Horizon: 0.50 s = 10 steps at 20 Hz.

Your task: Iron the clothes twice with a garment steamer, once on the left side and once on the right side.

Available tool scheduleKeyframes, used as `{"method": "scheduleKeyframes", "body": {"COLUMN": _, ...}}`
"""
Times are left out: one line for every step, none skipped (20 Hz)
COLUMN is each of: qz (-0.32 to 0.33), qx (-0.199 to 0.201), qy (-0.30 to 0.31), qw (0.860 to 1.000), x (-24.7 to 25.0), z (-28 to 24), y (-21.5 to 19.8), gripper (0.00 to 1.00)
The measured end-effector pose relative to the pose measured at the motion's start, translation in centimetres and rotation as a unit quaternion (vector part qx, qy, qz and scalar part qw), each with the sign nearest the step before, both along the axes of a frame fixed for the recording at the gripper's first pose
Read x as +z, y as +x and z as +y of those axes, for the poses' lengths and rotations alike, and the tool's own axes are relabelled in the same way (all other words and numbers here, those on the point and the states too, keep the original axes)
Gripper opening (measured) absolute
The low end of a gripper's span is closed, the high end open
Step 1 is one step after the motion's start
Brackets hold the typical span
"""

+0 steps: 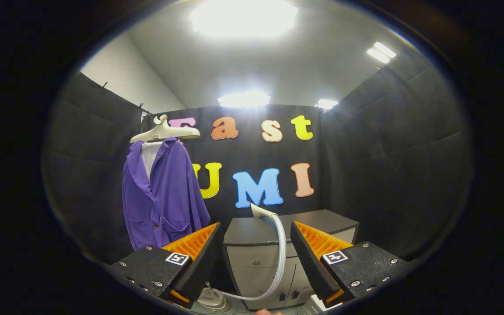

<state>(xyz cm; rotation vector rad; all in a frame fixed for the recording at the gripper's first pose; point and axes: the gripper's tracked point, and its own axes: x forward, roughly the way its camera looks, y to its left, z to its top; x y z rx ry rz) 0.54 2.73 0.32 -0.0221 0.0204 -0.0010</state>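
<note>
1. The garment steamer's pale, wedge-shaped plastic head (261, 211) rests on the top of the dark-topped grey cabinet (252, 230), just beyond the gap between the fingers. Its ribbed white hose (281, 245) loops down the cabinet front toward a rounded white base (211, 299) on the floor.
2. The gripper (255, 253) has its jaws wide apart and holds nothing, so the steamer is not yet picked up.
3. The purple button-front jacket (161, 194) hangs on a cream plastic hanger (165, 131), off beyond the left finger and well apart from the steamer.
4. Risk: the head is small and sits near the cabinet's front edge; an off-centre close could nudge it off the top rather than grasp it.
5. Risk: the hose may drag or snag on the cabinet edge during the carry across to the jacket, twisting the head in the grip.
6. Risk: the jacket hangs freely, so a firm pass could swing it or slip it from the hanger, leaving one side missed.
</note>
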Motion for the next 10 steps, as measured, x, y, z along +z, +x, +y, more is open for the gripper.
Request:
{"method": "scheduleKeyframes", "body": {"qz": 0.001, "qx": 0.002, "qy": -0.001, "qw": 1.0, "x": 0.0, "z": 0.3, "y": 0.2, "gripper": 0.94}}
{"method": "scheduleKeyframes", "body": {"qz": 0.002, "qx": 0.004, "qy": -0.002, "qw": 1.0, "x": 0.1, "z": 0.6, "y": 0.4, "gripper": 0.94}}
{"method": "scheduleKeyframes", "body": {"qz": 0.001, "qx": 0.005, "qy": -0.005, "qw": 1.0, "x": 0.2, "z": 0.8, "y": 0.6, "gripper": 0.94}}
{"method": "scheduleKeyframes", "body": {"qz": 0.003, "qx": 0.005, "qy": -0.008, "qw": 1.0, "x": 0.4, "z": 0.9, "y": 0.9, "gripper": 0.94}}
{"method": "scheduleKeyframes", "body": {"qz": 0.006, "qx": 0.004, "qy": -0.013, "qw": 1.0, "x": 0.5, "z": 1.0, "y": 1.2, "gripper": 0.94}}
{"method": "scheduleKeyframes", "body": {"qz": 0.01, "qx": 0.004, "qy": -0.016, "qw": 1.0, "x": 0.6, "z": 1.1, "y": 1.5, "gripper": 0.94}}
{"method": "scheduleKeyframes", "body": {"qz": 0.012, "qx": 0.007, "qy": -0.019, "qw": 1.0, "x": 0.9, "z": 1.3, "y": 1.9, "gripper": 0.94}}
{"method": "scheduleKeyframes", "body": {"qz": 0.013, "qx": 0.012, "qy": -0.021, "qw": 1.0, "x": 1.2, "z": 1.5, "y": 2.2, "gripper": 0.94}}
{"method": "scheduleKeyframes", "body": {"qz": 0.013, "qx": 0.015, "qy": -0.021, "qw": 1.0, "x": 1.5, "z": 1.5, "y": 2.6, "gripper": 0.94}}
{"method": "scheduleKeyframes", "body": {"qz": 0.013, "qx": 0.018, "qy": -0.024, "qw": 0.999, "x": 1.9, "z": 1.4, "y": 3.1, "gripper": 0.94}}
